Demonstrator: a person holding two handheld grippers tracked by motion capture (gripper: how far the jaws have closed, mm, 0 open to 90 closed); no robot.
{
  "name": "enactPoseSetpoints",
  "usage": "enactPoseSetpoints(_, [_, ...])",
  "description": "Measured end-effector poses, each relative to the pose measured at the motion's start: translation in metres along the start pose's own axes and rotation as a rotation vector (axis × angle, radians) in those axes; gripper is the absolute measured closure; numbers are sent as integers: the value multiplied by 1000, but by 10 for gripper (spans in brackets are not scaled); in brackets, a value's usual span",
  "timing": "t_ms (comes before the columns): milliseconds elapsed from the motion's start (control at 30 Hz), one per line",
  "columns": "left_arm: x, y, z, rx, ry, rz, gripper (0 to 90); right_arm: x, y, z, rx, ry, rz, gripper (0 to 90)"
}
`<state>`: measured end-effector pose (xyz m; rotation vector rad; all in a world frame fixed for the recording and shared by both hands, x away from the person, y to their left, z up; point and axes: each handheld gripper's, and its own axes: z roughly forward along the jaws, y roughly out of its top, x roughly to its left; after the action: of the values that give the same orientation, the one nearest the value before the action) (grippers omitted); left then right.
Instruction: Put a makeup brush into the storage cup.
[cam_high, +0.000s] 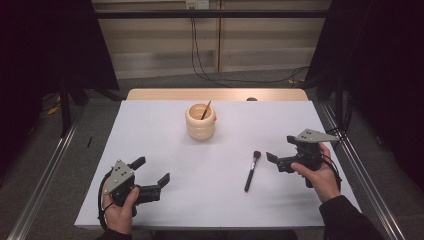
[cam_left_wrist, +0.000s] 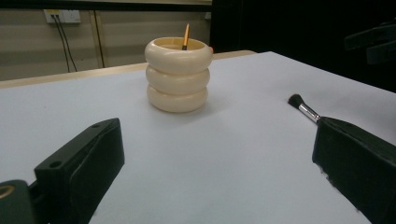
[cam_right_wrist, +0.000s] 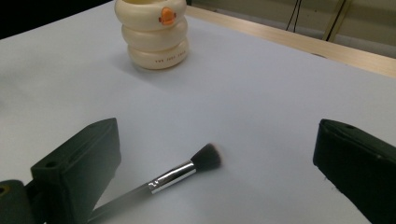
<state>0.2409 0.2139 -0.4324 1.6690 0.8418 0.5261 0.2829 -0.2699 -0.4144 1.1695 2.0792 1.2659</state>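
Right gripper (cam_high: 278, 160), jaws wide, hovers just beside the makeup brush (cam_high: 252, 170) lying ahead of it; closing off-centre could roll the thin handle away.

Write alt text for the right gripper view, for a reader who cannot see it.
A makeup brush with a black handle, silver ferrule and dark bristles lies on a white table, between the open black jaws of the right tongs. Farther back stands a cream, three-ringed holder with an orange beak-like knob.
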Motion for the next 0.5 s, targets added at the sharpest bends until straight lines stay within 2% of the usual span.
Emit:
enactPoseSetpoints(133, [0, -1, 0, 6, -1, 4, 21, 0, 6, 7, 40, 14, -14, 11])
enactPoseSetpoints(267, [0, 0, 0, 7, 2, 8, 21, -1, 14, 17, 121, 25, -21, 25])
enactPoseSetpoints(333, [0, -1, 0, 9, -10, 13, 21, 0, 16, 22, 164, 16, -31, 38])
enactPoseSetpoints(500, [1, -1, 0, 17, -1, 15, 21, 2, 17, 32, 253, 16, -22, 40])
